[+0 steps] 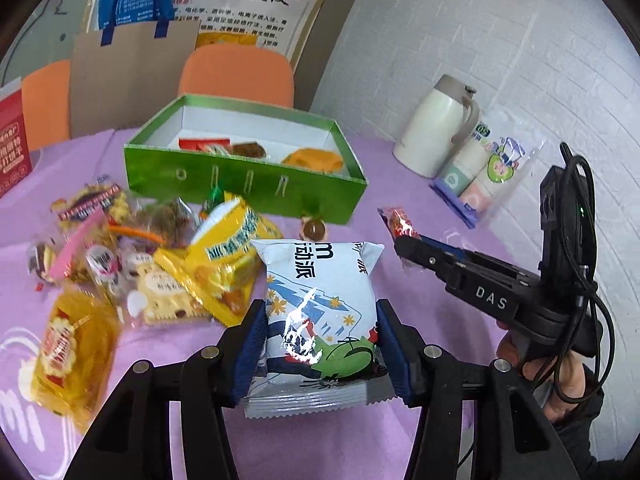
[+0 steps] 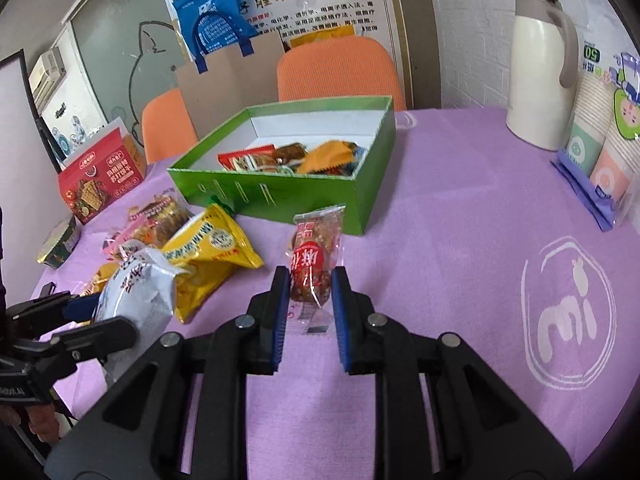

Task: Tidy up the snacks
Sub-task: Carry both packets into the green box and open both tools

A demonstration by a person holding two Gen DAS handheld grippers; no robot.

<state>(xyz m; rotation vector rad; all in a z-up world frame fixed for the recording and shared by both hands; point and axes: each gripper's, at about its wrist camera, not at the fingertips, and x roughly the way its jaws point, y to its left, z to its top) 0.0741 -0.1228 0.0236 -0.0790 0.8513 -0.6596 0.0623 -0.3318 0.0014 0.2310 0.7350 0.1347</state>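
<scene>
Snacks fill both our tools: left hand-held gripper (image 1: pixel 320 344) clamps a white-blue chip bag (image 1: pixel 320 300), right hand-held gripper (image 2: pixel 310 296) pinches a red-labelled clear packet (image 2: pixel 316 256) near the green box (image 2: pixel 280 196).

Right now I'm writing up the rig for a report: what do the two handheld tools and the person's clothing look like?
Both are black plastic with ridged blue finger pads and silver pivot pins. The right tool has white "DAS" lettering on its body, a pistol-style handle, a black cable looped over its top block and a small green light. The hand wears a dark sleeve. The left tool matches.
</scene>
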